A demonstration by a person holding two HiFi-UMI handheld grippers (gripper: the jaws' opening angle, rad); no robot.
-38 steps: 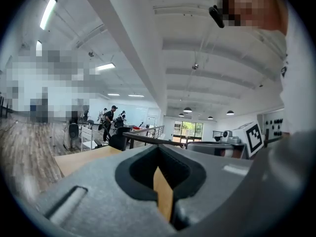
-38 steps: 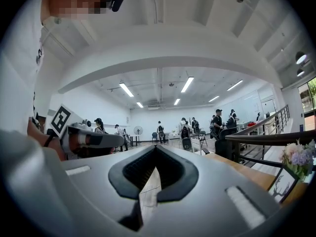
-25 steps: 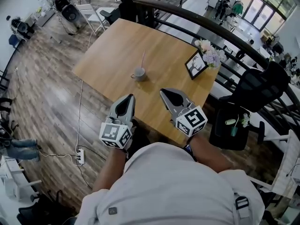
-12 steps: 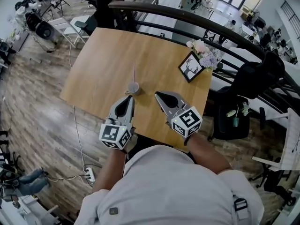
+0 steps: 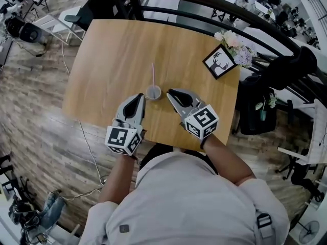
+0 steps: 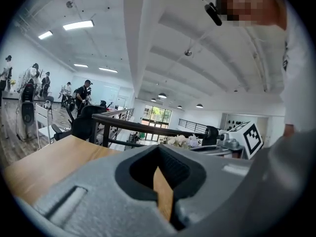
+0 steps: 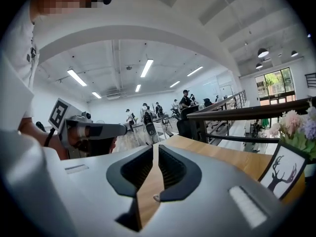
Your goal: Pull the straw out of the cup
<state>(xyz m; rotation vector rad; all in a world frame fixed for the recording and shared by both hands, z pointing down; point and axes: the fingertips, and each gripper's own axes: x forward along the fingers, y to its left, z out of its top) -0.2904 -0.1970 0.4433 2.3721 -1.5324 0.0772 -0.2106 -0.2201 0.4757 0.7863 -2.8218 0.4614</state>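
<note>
Head view: cup (image 5: 153,92) stands on the wooden table (image 5: 107,60), toward the near edge, with the pink straw (image 5: 152,73) standing in it and rising toward the far side. Left gripper (image 5: 140,96) has its tips near the cup's left side. Right gripper (image 5: 169,92) has its tips just beside the cup's right side; contact cannot be confirmed. Neither gripper view shows the cup or straw. Left gripper view: jaw tips pressed together, only a wedge of tabletop showing behind them, nothing held. Right gripper view: jaws have just been opening and stand a narrow slit apart, with only tabletop seen through the slit. That view also catches the left gripper at its left and the deer picture frame (image 5: 219,62) at its right. Flowers (image 5: 236,46) sit beside the frame at the table's far right corner. Bare wood runs left and far of the cup. A dark railing (image 5: 204,4) curves along the far and right sides. A black chair (image 5: 255,108) stands right of the table. Plank floor (image 5: 36,126) lies to the left, crossed by a cable (image 5: 87,142).
</note>
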